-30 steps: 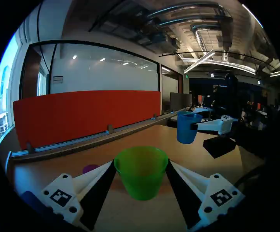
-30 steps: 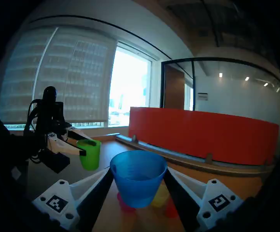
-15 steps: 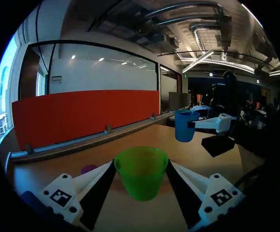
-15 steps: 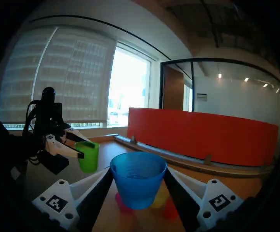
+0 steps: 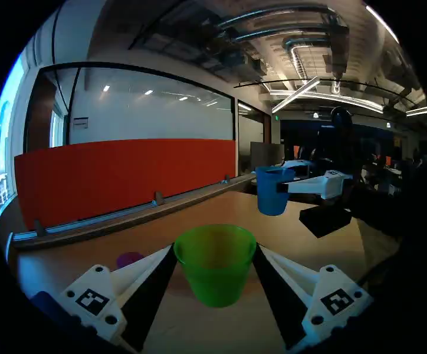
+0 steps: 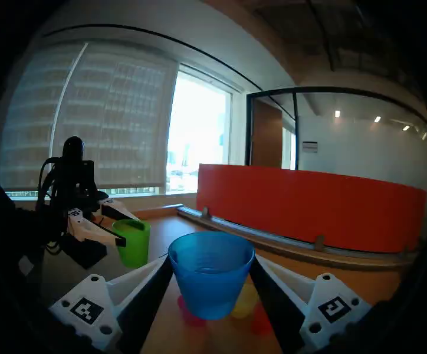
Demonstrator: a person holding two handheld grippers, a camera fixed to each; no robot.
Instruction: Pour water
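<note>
Spillage is the likely failure: the left gripper (image 5: 213,252) and right gripper (image 6: 210,259) hold their cups well apart, so tipping before one rim is over the other would wet the wooden table (image 5: 225,206). A loose pinch could also let a cup slip. At left, the fingers (image 5: 151,289) pinch the green cup (image 5: 215,277) by its sides, upright between them. At right, the fingers pinch the blue cup (image 6: 212,292) likewise, upright, seemingly with water (image 6: 210,271) inside.

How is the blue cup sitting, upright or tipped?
Upright: the blue cup stands rim-up and level, clamped in the right gripper.
</note>
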